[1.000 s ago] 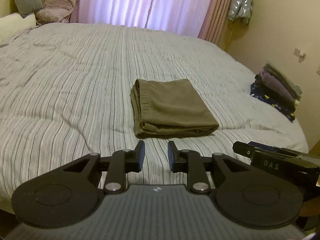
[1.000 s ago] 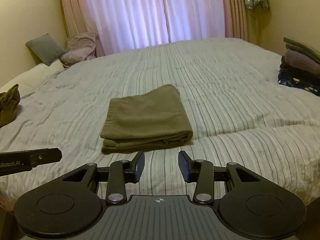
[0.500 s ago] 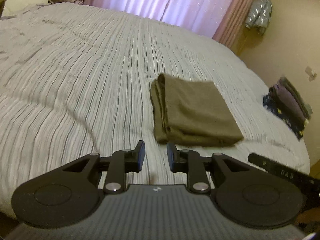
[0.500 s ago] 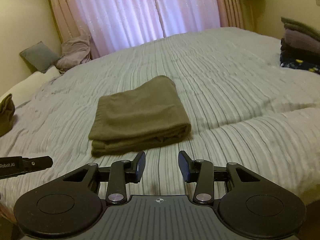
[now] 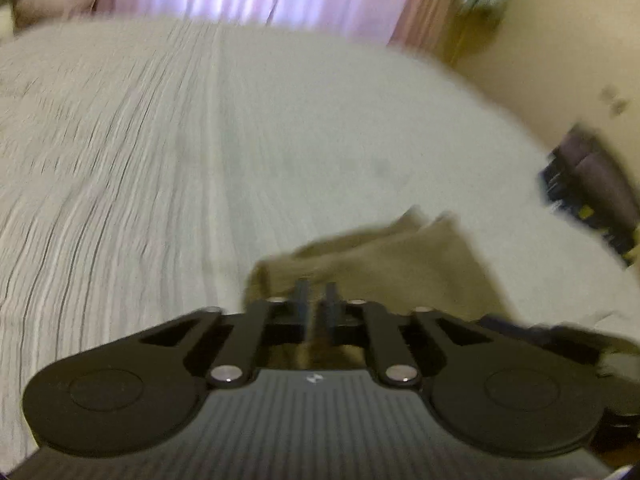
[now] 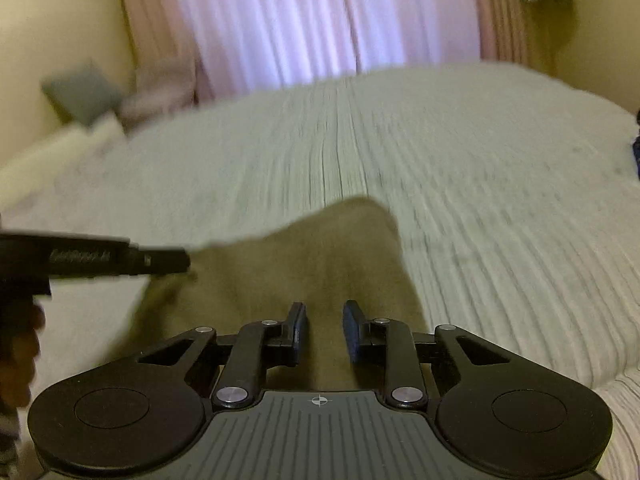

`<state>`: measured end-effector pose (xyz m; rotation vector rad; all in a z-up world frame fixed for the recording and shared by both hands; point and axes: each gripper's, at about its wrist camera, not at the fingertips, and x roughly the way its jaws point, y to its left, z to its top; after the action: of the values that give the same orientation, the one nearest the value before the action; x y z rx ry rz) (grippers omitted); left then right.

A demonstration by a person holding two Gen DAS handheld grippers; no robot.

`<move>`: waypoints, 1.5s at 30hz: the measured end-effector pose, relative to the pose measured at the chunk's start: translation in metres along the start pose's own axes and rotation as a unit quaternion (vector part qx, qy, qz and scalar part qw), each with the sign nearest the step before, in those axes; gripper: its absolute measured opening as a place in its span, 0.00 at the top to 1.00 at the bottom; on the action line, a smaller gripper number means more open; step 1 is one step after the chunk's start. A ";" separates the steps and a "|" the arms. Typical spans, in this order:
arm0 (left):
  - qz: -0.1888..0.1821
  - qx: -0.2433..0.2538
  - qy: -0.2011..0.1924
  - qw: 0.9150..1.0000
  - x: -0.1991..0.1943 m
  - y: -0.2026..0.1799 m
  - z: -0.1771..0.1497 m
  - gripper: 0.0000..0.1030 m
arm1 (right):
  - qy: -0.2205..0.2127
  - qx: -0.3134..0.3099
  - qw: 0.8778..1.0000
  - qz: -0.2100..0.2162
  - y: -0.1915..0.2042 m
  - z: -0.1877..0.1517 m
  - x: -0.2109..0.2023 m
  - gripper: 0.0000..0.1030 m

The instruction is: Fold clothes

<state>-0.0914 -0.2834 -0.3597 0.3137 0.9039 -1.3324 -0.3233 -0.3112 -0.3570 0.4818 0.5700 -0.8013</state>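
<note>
Left claw [image 5: 316,298] pinching folded garment [image 5: 400,268] at 6 o'clock on bed [image 5: 200,140]. Right claw [image 6: 324,330] hovering narrowly parted over garment. Advice: lifting level, both claws supporting folds.

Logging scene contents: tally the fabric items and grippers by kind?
Olive-brown folded garment: 1
Stack of folded clothes: 1
Grey cushion: 1
Grippers: 2, left gripper, right gripper
Total: 5

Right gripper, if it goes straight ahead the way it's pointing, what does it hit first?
Probably the olive folded garment: it fills the view between and just beyond the right gripper, whose jaws stand apart. Blur leaves depth unclear.
</note>
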 end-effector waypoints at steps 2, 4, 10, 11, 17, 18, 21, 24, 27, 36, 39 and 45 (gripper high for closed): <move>0.014 -0.019 0.041 0.999 0.001 0.003 0.012 0.96 | 0.026 0.013 1.000 0.011 -0.002 0.012 -0.006 0.75; 0.032 -0.023 0.079 0.996 -0.010 -0.002 0.030 0.96 | 0.056 0.051 0.997 0.024 -0.009 0.031 -0.018 0.74; 0.019 0.015 0.132 0.991 -0.038 -0.018 0.093 0.93 | 0.114 0.230 0.966 0.010 -0.055 0.053 -0.057 0.74; 0.010 0.026 0.139 0.990 -0.036 -0.022 0.100 0.93 | 0.120 0.262 0.958 0.003 -0.063 0.054 -0.064 0.73; -0.086 0.094 0.196 0.972 0.014 -0.038 0.135 0.92 | 0.082 0.511 0.854 -0.049 -0.105 0.014 -0.101 0.44; -0.103 0.103 0.207 0.968 0.025 -0.040 0.138 0.92 | 0.067 0.555 0.827 -0.053 -0.106 0.000 -0.107 0.44; -0.150 0.132 0.236 0.951 0.054 -0.047 0.147 0.91 | 0.003 0.670 0.741 -0.044 -0.095 -0.036 -0.114 0.44; -0.178 0.158 0.257 0.937 0.077 -0.050 0.151 0.87 | -0.070 0.764 0.641 -0.025 -0.077 -0.071 -0.114 0.44; -0.203 0.141 0.281 0.927 0.102 -0.047 0.159 0.85 | -0.117 0.811 0.573 -0.015 -0.062 -0.090 -0.102 0.44; -0.268 0.061 0.364 0.890 0.178 -0.063 0.157 0.73 | -0.150 0.833 0.529 -0.049 -0.057 -0.102 -0.077 0.44; -0.269 0.048 0.387 0.881 0.198 -0.072 0.148 0.72 | -0.153 0.833 0.530 -0.043 -0.057 -0.105 -0.074 0.49; -0.317 0.078 0.351 0.878 0.208 -0.076 0.139 0.95 | -0.143 0.815 0.559 -0.055 -0.059 -0.112 -0.068 0.84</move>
<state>-0.1144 -0.5411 -0.3984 0.6961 1.6030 -1.9513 -0.4394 -0.2444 -0.4080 1.9931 -0.7091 -1.3581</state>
